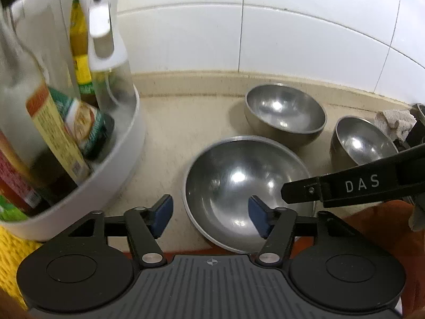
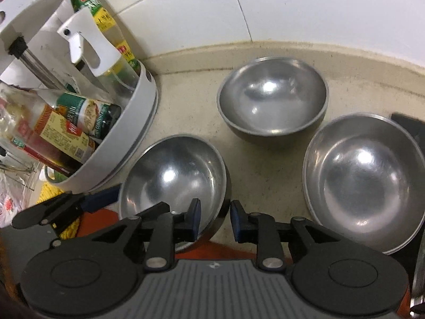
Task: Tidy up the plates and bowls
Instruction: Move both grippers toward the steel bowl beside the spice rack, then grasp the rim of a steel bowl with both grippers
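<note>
The left claw (image 1: 209, 216) is released, its jaws spread above the near rim of the nearest steel bowl (image 1: 247, 194). The right claw (image 2: 213, 219) straddles that bowl's rim, jaws parted. Three steel bowls rest on the desk (image 2: 186, 106): second (image 2: 272, 99), third (image 2: 364, 183). One white condiment caddy (image 2: 138, 133) stands left.

White glossy wall tiles (image 1: 292, 40) fill the view from 10 to 2 o'clock. Below them, a speckled beige surface (image 1: 170, 138) with a raised back edge (image 2: 265, 45).
</note>
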A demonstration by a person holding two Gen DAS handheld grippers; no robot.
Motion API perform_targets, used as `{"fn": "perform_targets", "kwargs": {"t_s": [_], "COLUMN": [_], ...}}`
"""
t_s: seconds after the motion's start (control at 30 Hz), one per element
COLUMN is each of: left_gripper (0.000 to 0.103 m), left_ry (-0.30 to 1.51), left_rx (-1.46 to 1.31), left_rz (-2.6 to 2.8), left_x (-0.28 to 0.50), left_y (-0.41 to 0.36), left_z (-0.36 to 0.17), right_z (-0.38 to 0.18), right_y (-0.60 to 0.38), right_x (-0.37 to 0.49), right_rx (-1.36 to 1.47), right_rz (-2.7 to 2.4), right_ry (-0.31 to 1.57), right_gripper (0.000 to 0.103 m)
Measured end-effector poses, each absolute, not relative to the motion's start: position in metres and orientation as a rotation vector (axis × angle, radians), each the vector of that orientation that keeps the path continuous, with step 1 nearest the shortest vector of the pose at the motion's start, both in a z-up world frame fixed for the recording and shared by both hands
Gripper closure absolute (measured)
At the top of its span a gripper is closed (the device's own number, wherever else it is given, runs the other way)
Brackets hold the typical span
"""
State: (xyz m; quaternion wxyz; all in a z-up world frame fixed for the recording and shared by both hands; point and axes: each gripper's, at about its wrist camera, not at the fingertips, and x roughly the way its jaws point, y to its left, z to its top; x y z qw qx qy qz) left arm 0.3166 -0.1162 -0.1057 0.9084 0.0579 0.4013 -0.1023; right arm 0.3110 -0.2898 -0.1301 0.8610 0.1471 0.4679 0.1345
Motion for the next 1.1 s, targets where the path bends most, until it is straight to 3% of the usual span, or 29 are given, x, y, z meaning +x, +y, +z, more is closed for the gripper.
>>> {"fn": "perform_targets", "kwargs": {"t_s": [0.57,1.1], "left_gripper": [0.022,0.018], "left_ry": [0.717,0.669], "left_rx": [0.210,0.368], "left_rz": [-0.169,-0.217], "left_x": [0.312,0.374], "left_y": [-0.124,-0.179], "left_z": [-0.074,-0.070], "right_z": [-0.095,-0.085], "right_y": [-0.307,-0.357], "right_x": [0.299,0.347], "right_rx": [0.261,0.205], "right_rz": [0.251,0.121], "right_ry": [0.862,0.808], "right_gripper": [0.078,0.074]}}
